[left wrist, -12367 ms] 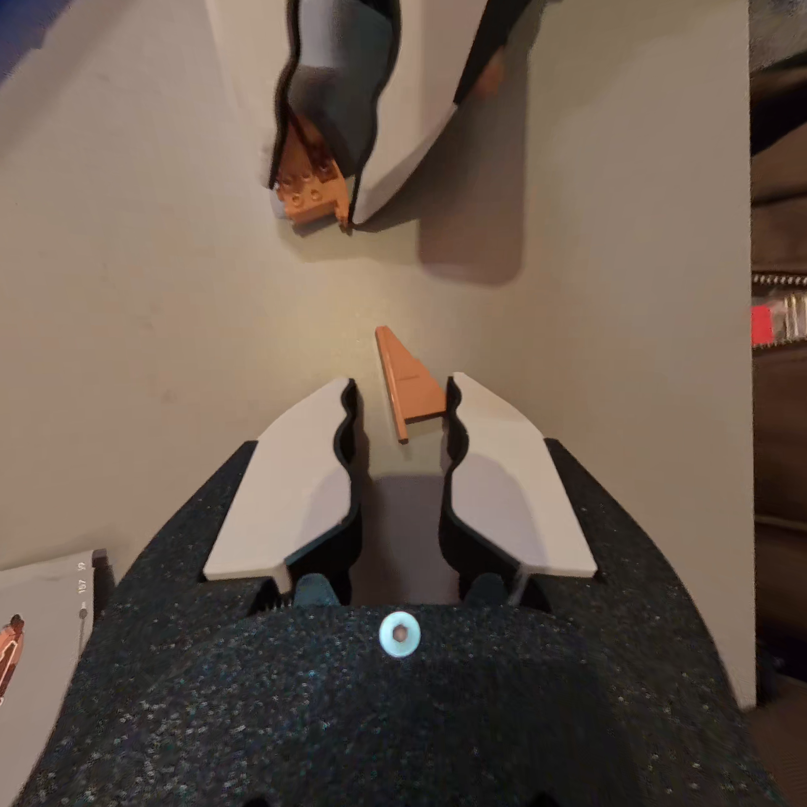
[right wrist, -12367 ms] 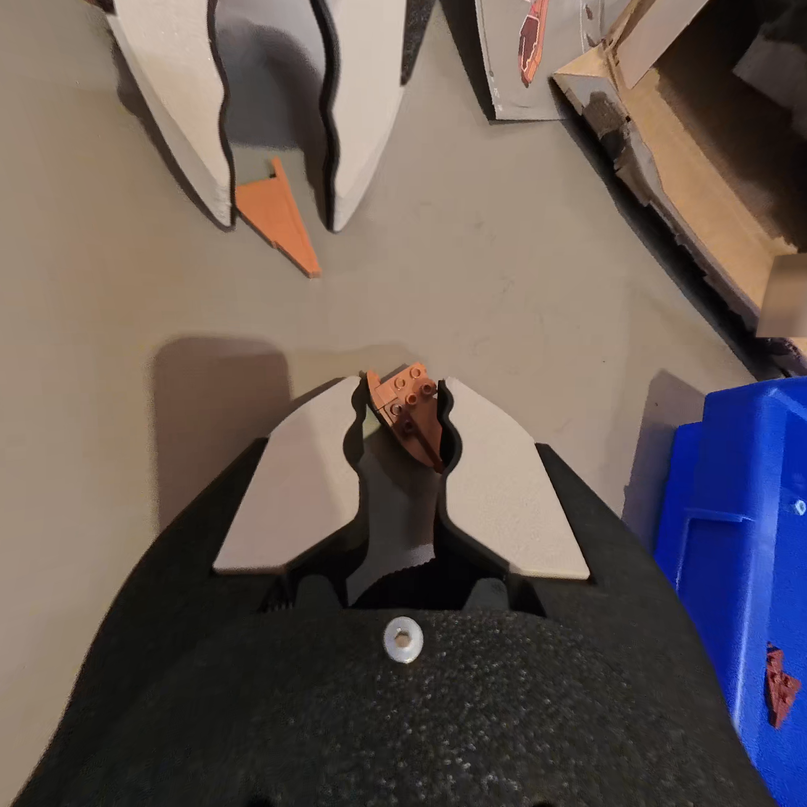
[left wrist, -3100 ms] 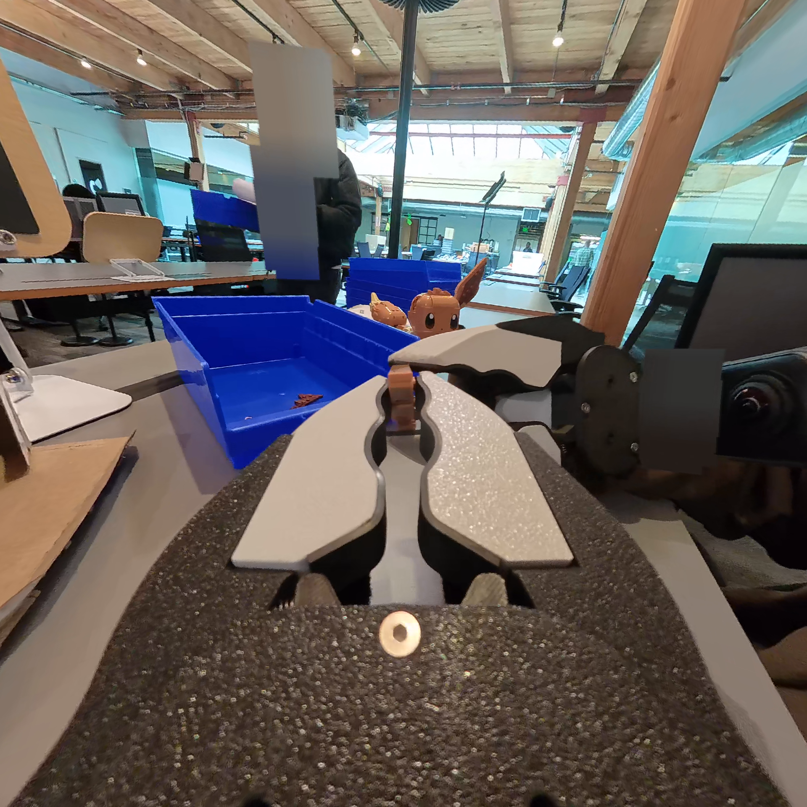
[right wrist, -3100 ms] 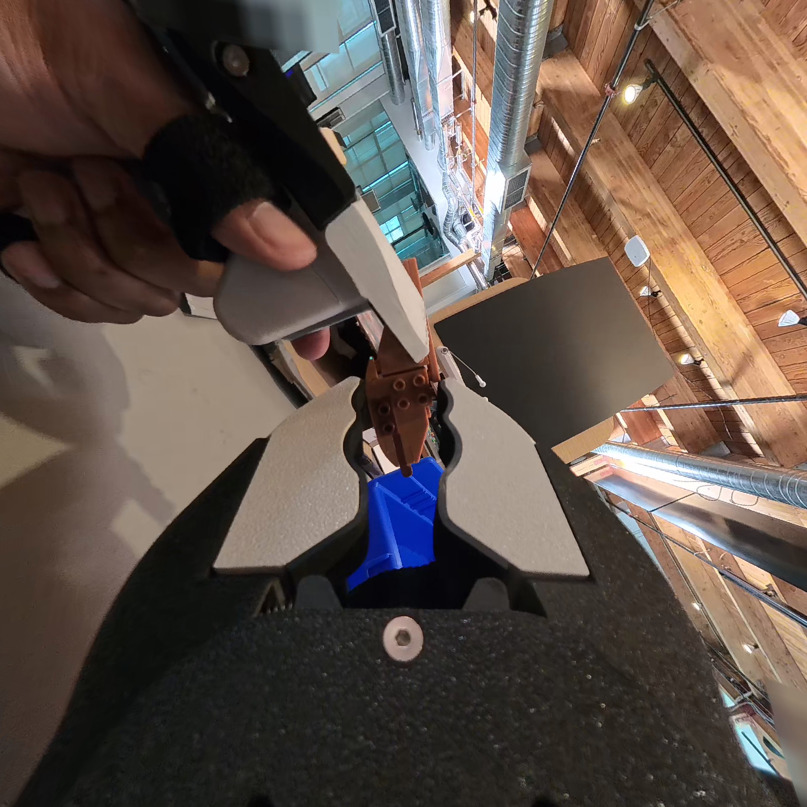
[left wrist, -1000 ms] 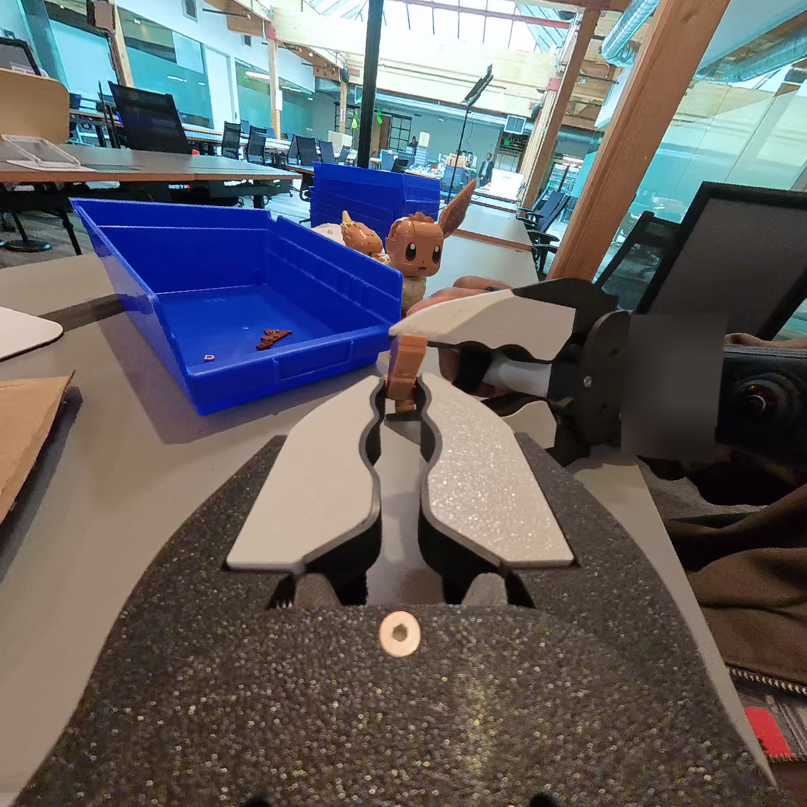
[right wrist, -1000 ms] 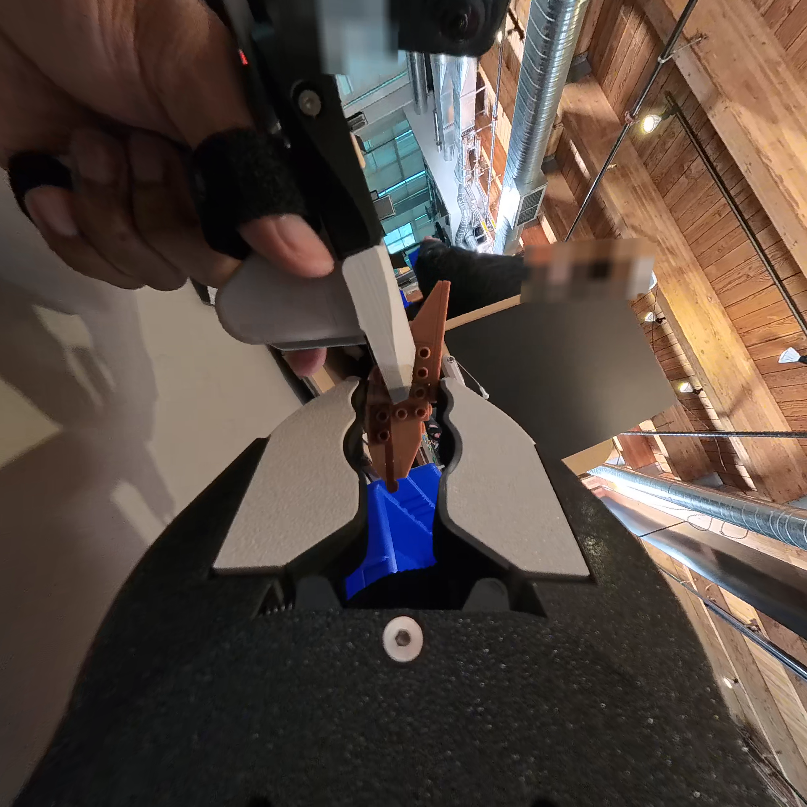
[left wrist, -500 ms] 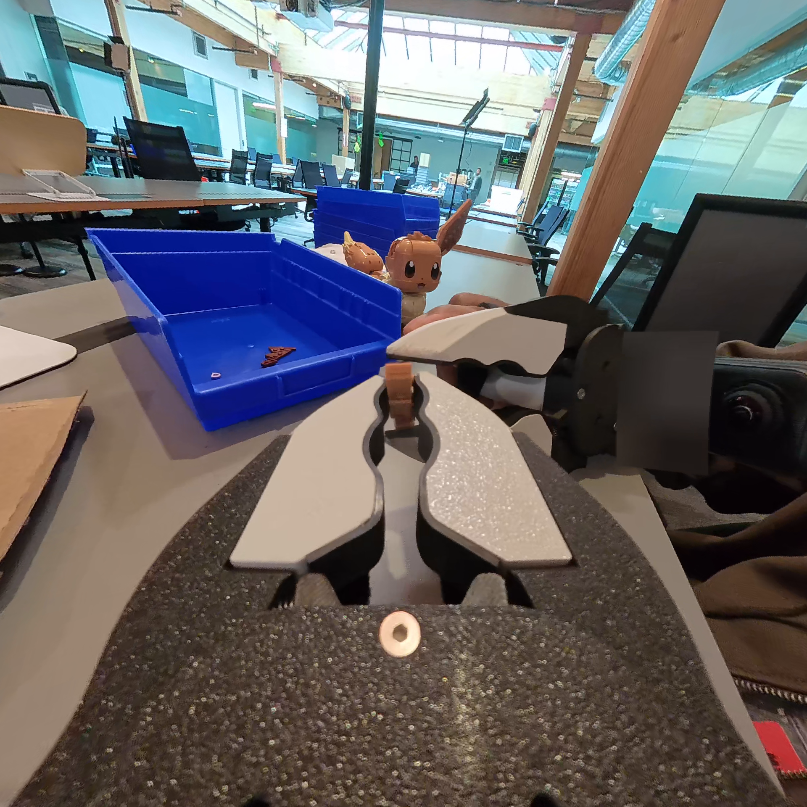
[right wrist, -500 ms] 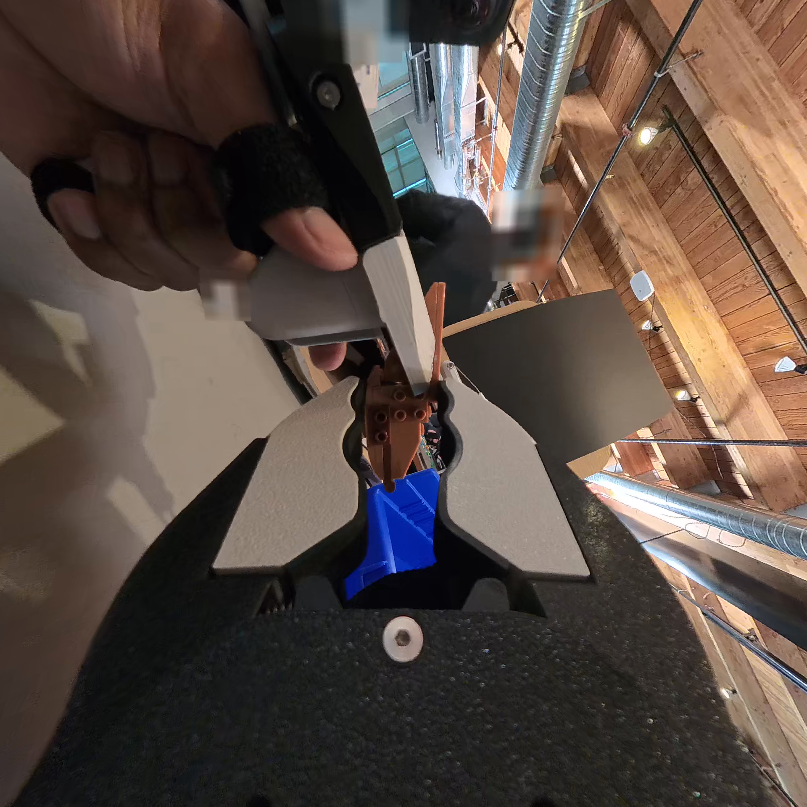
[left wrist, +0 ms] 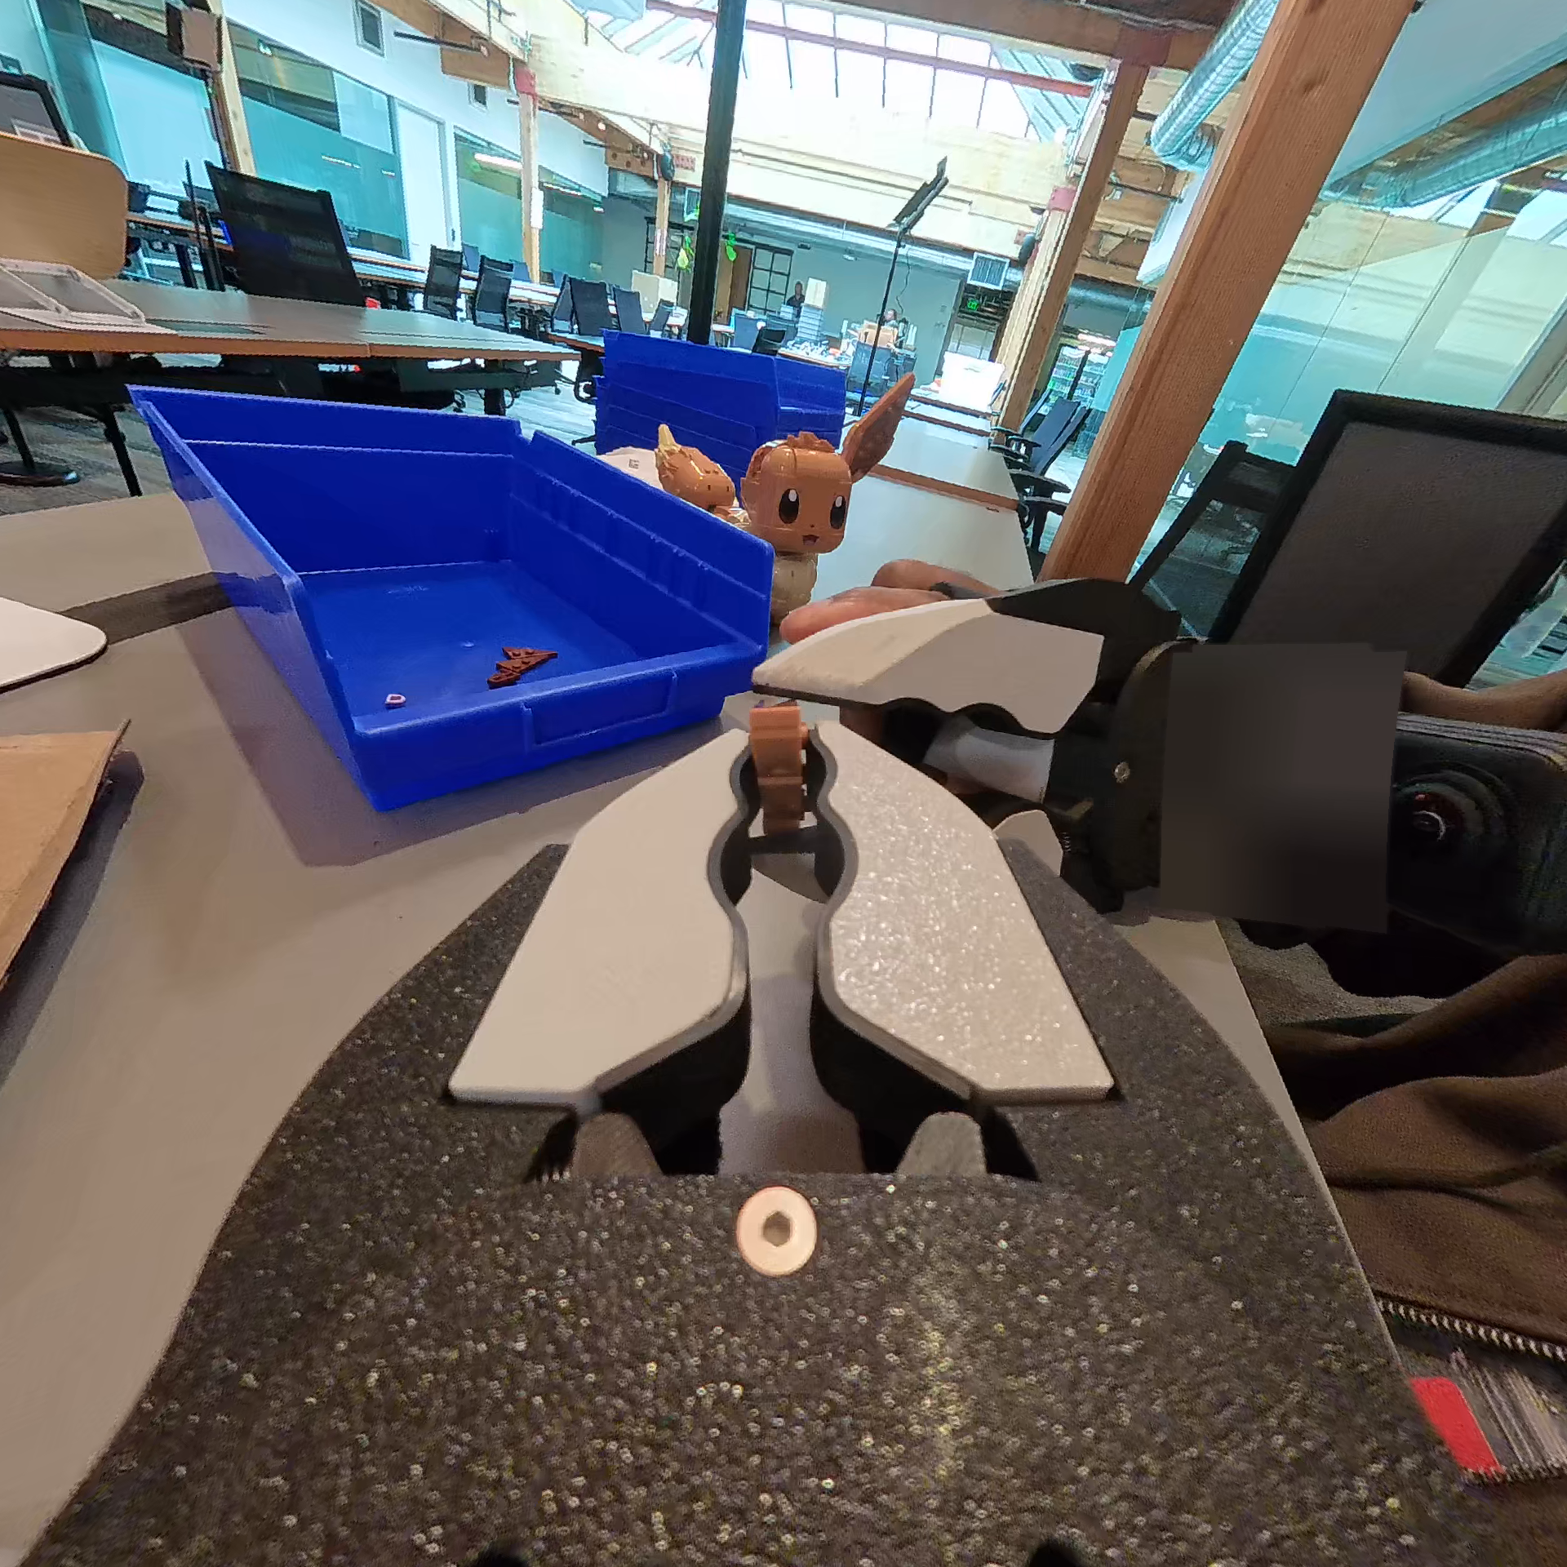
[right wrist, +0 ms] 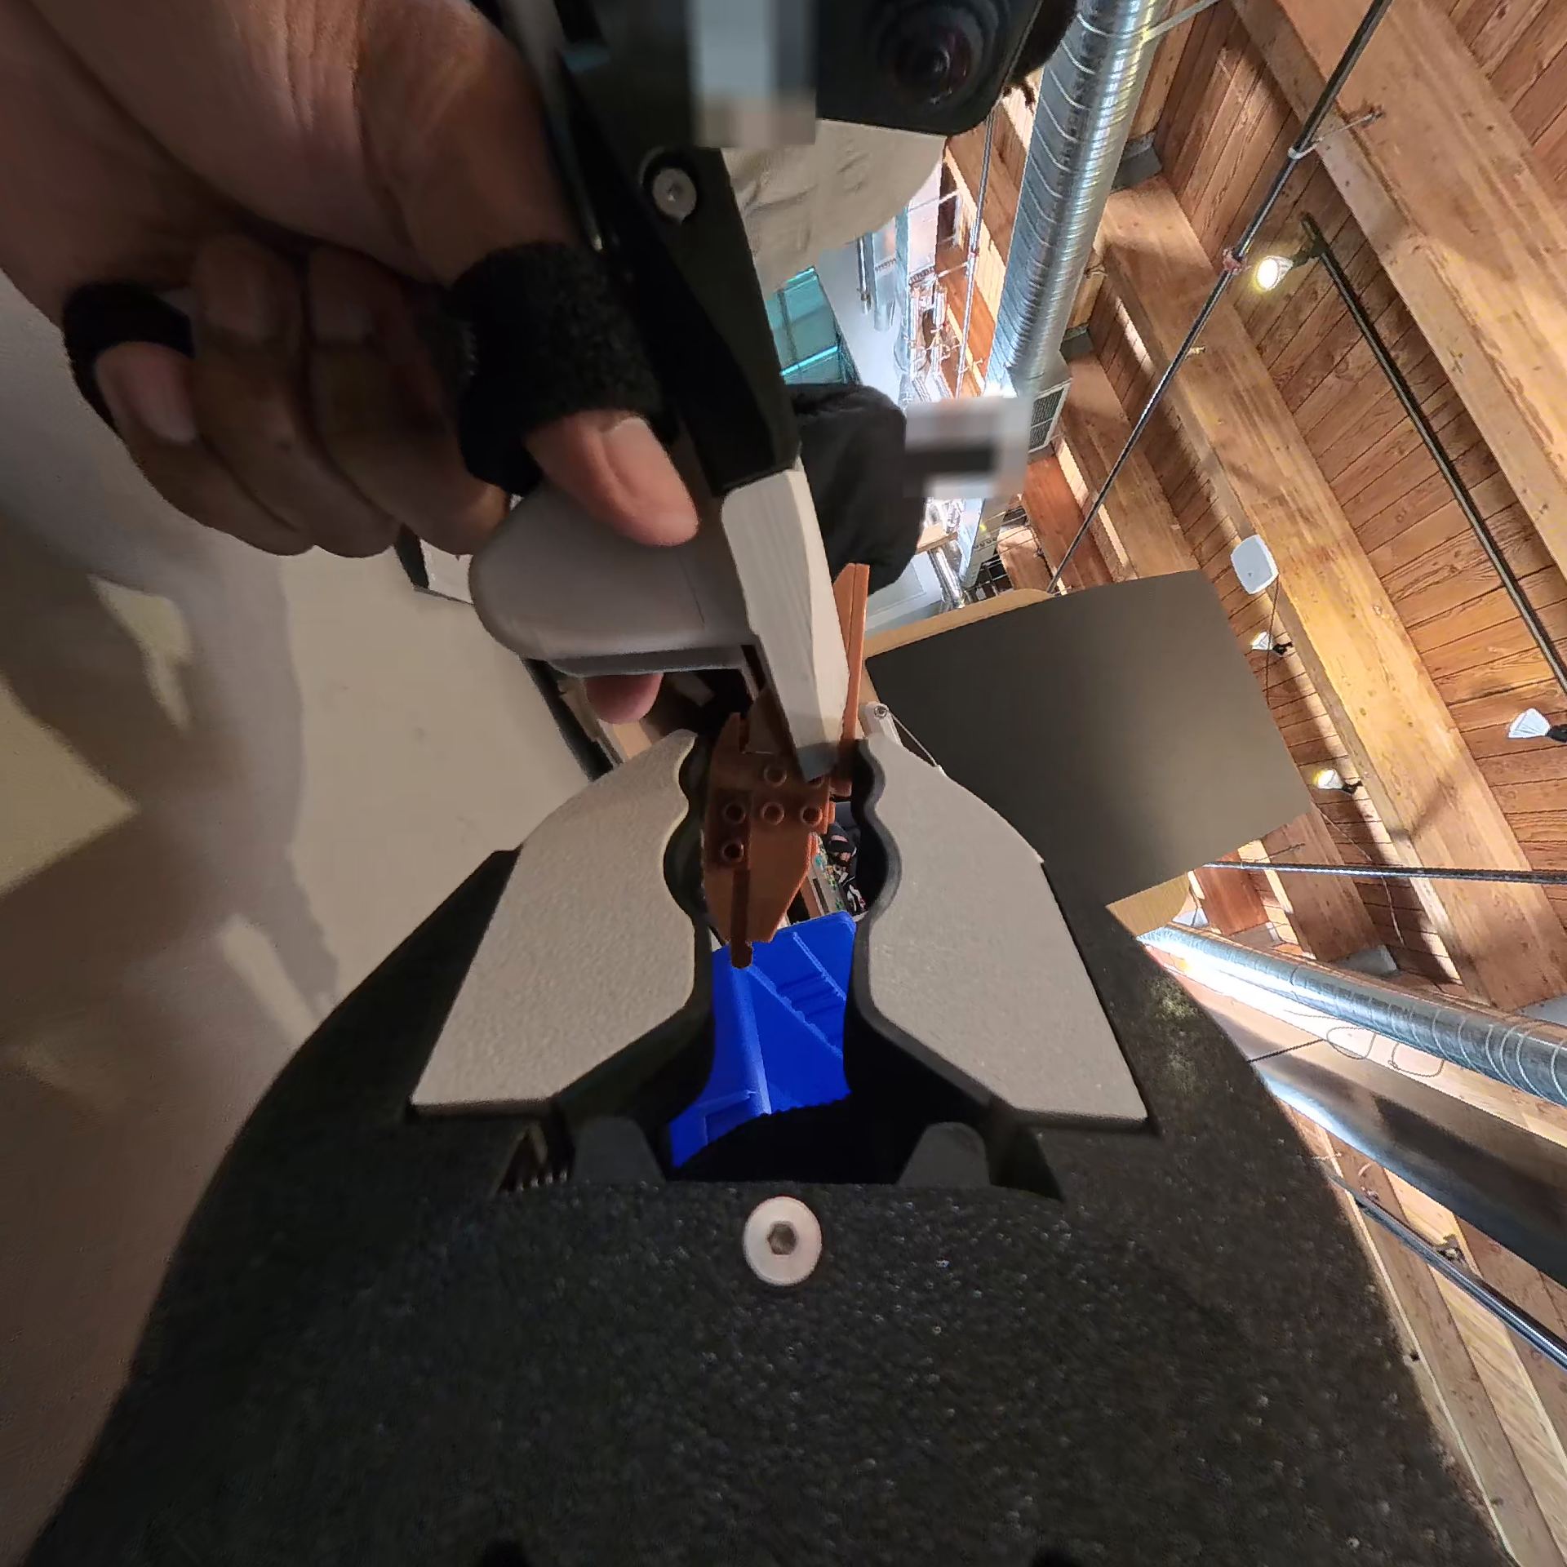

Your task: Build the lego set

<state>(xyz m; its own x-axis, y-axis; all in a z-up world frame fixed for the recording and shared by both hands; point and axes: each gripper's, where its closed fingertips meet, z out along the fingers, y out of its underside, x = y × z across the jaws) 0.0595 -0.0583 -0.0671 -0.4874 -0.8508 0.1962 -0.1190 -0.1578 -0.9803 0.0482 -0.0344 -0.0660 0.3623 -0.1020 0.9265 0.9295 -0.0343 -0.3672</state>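
Gripping a thin orange wedge plate (left wrist: 778, 757) edge-on, the left claw (left wrist: 782, 746) presses it against the brown studded brick piece (right wrist: 763, 835) clamped in the right claw (right wrist: 776, 793), above the tabletop (left wrist: 254, 890) near a blue bin (left wrist: 441, 593).

Grey bench (left wrist: 212, 890); blue bin (left wrist: 543, 721) on it; cardboard (left wrist: 42, 814) at left edge; brick-built figure (left wrist: 801, 517) behind bin.
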